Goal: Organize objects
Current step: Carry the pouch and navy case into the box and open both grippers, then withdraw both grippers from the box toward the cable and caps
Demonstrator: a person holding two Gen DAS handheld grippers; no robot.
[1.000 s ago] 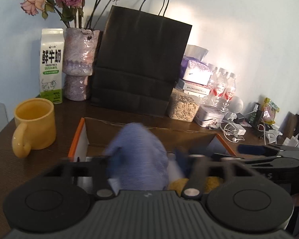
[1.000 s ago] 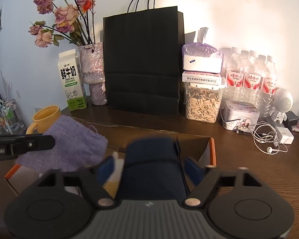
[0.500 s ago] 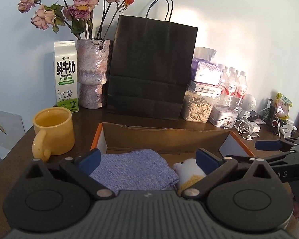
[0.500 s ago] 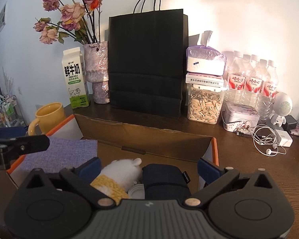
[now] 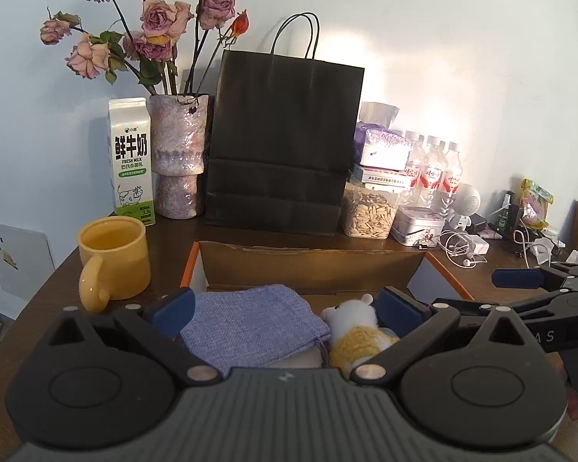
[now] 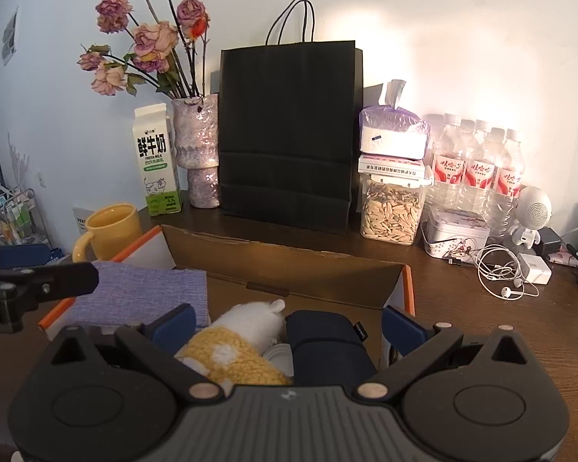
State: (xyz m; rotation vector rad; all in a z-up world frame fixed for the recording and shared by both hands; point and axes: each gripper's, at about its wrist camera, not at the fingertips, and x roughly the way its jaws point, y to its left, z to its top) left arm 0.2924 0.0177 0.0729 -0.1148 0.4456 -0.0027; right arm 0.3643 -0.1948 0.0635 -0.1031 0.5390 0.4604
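An open cardboard box (image 5: 312,269) with orange edges sits on the dark wooden table. Inside it lie a purple cloth pouch (image 5: 250,323), a white-and-yellow plush toy (image 5: 356,327) and a navy pouch (image 6: 323,342). My left gripper (image 5: 287,308) hovers open over the near side of the box, its blue pads wide apart above the purple pouch and touching nothing. My right gripper (image 6: 288,323) is open too, with the plush toy (image 6: 246,331) and the navy pouch lying loose below it. The purple pouch (image 6: 142,296) fills the box's left part.
A yellow mug (image 5: 113,258) stands left of the box. Behind it are a milk carton (image 5: 131,161), a vase of dried roses (image 5: 177,161), a black paper bag (image 5: 285,146), a seed jar (image 5: 370,211), a tin (image 6: 458,236), water bottles (image 6: 478,169) and tangled earphones (image 6: 501,273).
The left gripper let go of the purple pouch and the right let go of the navy pouch; both now lie in the box. Both grippers opened wide and drew back.
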